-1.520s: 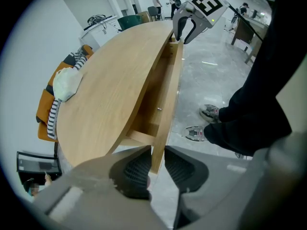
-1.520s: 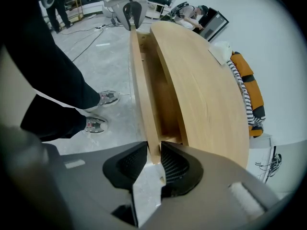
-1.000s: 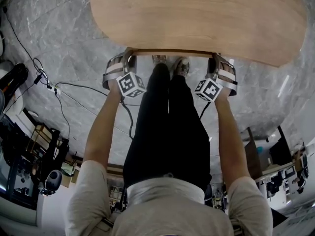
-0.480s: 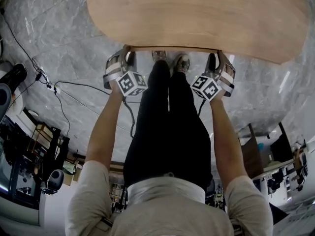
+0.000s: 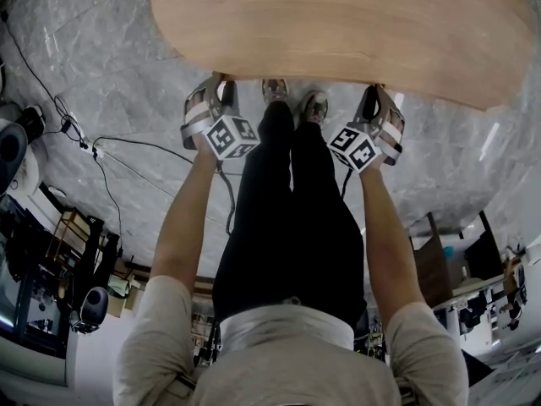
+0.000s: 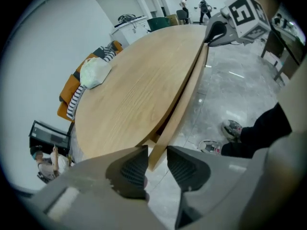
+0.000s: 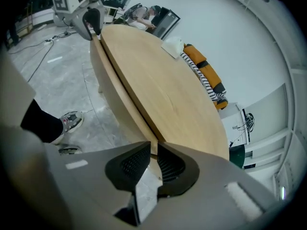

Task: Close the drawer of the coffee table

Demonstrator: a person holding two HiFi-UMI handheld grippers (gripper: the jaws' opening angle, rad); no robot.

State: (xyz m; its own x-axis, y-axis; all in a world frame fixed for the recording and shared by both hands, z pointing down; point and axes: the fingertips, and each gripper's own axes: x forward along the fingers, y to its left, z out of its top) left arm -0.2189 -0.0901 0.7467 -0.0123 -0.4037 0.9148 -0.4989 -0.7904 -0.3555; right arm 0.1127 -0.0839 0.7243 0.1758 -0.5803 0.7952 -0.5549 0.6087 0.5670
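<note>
The oval wooden coffee table top [image 5: 338, 24] fills the top of the head view. Its drawer front [image 6: 184, 99] runs as a thin wooden strip just under the table's edge and also shows in the right gripper view [image 7: 115, 95]. My left gripper [image 5: 213, 91] is at the strip's left end. Its jaws [image 6: 157, 155] are opening, with the strip's corner between them and a gap beside the right pad. My right gripper [image 5: 378, 100] is at the other end. Its jaws [image 7: 153, 152] are closing to a narrow slit, with the strip's end at their mouth.
The person's legs and shoes [image 5: 313, 108] stand between the two grippers on the grey marble floor. Cables [image 5: 110, 155] trail at the left. A white bundle [image 6: 95, 71] lies on the far table top, with an orange sofa [image 7: 206, 75] beyond.
The drawer front strip that showed below the table's edge has slid in under it. Both grippers moved up to the edge and rolled a little.
</note>
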